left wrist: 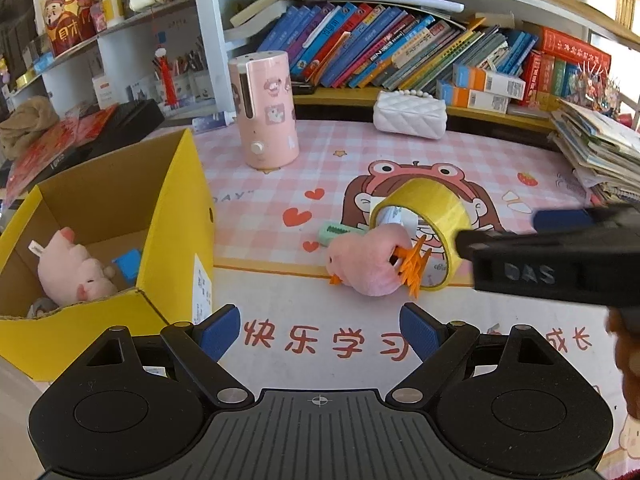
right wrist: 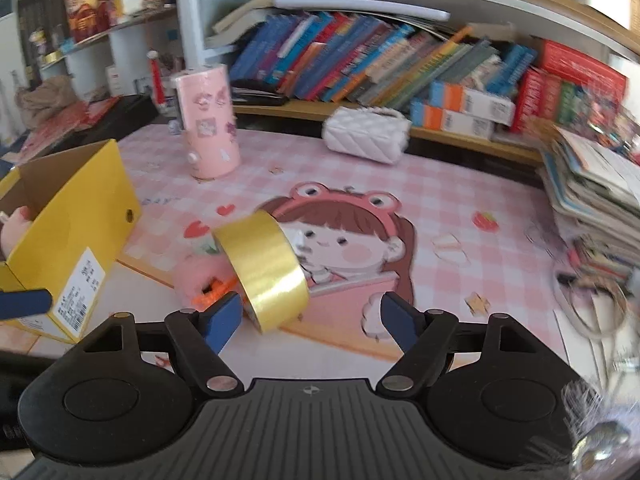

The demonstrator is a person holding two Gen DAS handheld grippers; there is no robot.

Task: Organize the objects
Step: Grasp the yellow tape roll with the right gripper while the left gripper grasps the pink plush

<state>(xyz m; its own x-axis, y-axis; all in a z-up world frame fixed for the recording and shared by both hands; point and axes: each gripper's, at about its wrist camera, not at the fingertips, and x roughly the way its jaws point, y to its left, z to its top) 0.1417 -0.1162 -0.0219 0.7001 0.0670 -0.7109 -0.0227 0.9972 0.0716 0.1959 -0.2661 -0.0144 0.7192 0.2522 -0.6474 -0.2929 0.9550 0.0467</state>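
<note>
Right gripper (right wrist: 310,322): jaws spread wide, nothing clamped. One roll of glossy yellow packing tape (right wrist: 262,268) stands on edge, tilted, at lower centre of the right wrist view; the left blue pad (right wrist: 224,320) sits just beside its lower rim, the right pad is well apart. Contact between pad and roll can't be confirmed, as the view is motion-blurred. Judged: gripper is lined up to close across the roll's width, the only span it could straddle.

Left gripper (left wrist: 320,330): jaws wide, empty, hovering over bare table (left wrist: 320,368) at bottom centre of the left wrist view. Judged: idle, clear of the right gripper's approach.

The roll leans on one fluffy pink plush toy with orange spikes (left wrist: 368,264), mid-frame. One pale green comb-like item (left wrist: 338,234) lies just behind the toy.

One open yellow cardboard box (left wrist: 176,216), left of frame, flaps up so items can drop in. Inside: one pink plush pig (left wrist: 74,270) and one small blue piece (left wrist: 128,266); a grey item at the bottom corner is too hidden to identify.

Background, one each: pink cylindrical appliance w/ stickers (left wrist: 266,114), white quilted purse w/ pearl handle (left wrist: 410,114).

Count still out on the table: three loose items.
</note>
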